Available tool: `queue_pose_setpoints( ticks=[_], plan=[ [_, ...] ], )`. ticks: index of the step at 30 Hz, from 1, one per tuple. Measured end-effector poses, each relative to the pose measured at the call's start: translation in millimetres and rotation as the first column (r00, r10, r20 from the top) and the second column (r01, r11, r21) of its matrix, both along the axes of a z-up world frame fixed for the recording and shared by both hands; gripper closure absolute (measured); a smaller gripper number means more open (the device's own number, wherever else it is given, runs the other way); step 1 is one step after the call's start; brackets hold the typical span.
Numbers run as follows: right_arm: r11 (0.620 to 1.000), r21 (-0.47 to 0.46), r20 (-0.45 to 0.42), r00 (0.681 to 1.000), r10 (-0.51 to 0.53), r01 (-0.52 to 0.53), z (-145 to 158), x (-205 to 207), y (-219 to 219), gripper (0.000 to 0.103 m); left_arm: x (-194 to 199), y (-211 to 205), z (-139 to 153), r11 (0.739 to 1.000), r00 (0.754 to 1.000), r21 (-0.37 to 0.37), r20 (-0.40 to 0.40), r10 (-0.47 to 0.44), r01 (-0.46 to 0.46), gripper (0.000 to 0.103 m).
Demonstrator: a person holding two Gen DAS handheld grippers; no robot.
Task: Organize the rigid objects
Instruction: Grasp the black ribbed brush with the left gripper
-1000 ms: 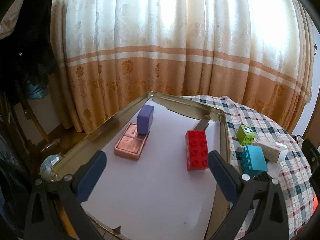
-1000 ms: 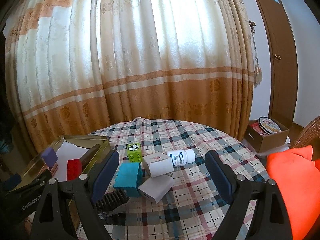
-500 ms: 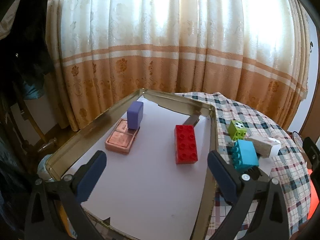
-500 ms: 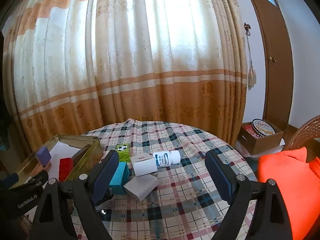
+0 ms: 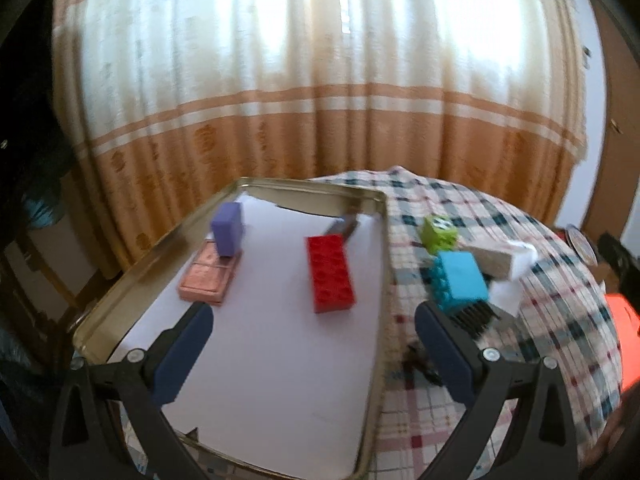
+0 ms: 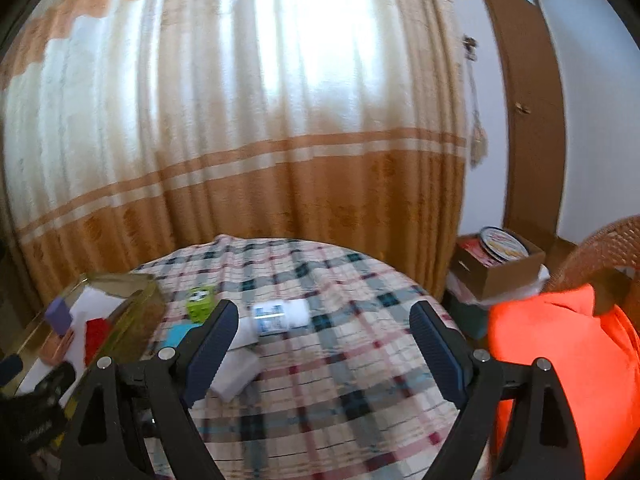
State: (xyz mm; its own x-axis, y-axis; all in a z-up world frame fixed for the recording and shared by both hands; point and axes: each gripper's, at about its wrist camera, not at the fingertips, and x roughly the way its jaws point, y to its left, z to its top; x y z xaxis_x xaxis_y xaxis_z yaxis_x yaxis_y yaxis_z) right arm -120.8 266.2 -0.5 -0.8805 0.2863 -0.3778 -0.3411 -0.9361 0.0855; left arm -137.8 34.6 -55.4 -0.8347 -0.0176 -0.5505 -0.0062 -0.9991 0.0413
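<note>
The tray (image 5: 132,276) holds a red block (image 5: 330,274) and a purple block (image 5: 227,229). Blue (image 5: 460,280) and green (image 5: 439,234) blocks lie beside it. Both grippers, left (image 5: 314,354) and right (image 6: 324,350), are spread wide, holding nothing.

the left wrist view looks forward and down past its fingers (image 5: 184,356) into the metal tray (image 5: 120,280), close. the right wrist view faces the curtain (image 6: 240,140) across the plaid worktop (image 6: 340,360). both share the tray, green block (image 5: 439,233) and curtain.
</note>
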Motion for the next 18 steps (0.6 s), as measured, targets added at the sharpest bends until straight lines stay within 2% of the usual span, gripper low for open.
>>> queue_pose_setpoints(
  ticks=[3, 6, 10, 13, 15, 17, 18],
  plan=[
    [1.0, -0.013, 0.008, 1.0, -0.028, 0.028, -1.2, 1.7, 12.2, 0.014, 3.2, 10.6, 2.2, 0.998, 0.998, -0.032, -0.012, -0.058, 0.058, 0.001],
    [0.997, -0.064, 0.011, 0.999, -0.04, 0.041, -3.1, 4.5, 24.4, 0.014, 5.3, 23.7, 4.9, 0.99, 0.993, -0.079, -0.02, -0.116, 0.114, 0.001],
    [0.996, -0.078, 0.007, 0.999, -0.039, 0.04, -3.3, 5.1, 26.8, 0.014, 4.1, 49.4, 6.8, 0.964, 0.975, -0.154, 0.003, -0.221, 0.219, 0.001],
    [0.997, -0.071, 0.007, 1.0, -0.029, 0.03, -3.3, 4.8, 24.0, 0.014, 0.5, 76.3, 3.6, 0.917, 0.951, -0.253, 0.06, -0.305, 0.31, 0.001],
    [0.997, -0.071, 0.006, 1.0, -0.024, 0.024, -3.1, 4.8, 23.7, 0.014, -1.2, 95.1, -1.3, 0.873, 0.931, -0.324, 0.105, -0.351, 0.365, 0.001],
    [0.997, -0.077, 0.0, 1.0, -0.024, 0.024, -2.8, 6.1, 24.7, 0.014, -2.4, 110.4, -7.0, 0.829, 0.909, -0.373, 0.147, -0.391, 0.417, 0.006],
    [0.996, -0.081, -0.002, 1.0, -0.024, 0.024, -3.0, 6.6, 25.7, 0.014, -3.2, 115.1, -9.6, 0.816, 0.899, -0.379, 0.168, -0.404, 0.437, 0.007]
  ],
)
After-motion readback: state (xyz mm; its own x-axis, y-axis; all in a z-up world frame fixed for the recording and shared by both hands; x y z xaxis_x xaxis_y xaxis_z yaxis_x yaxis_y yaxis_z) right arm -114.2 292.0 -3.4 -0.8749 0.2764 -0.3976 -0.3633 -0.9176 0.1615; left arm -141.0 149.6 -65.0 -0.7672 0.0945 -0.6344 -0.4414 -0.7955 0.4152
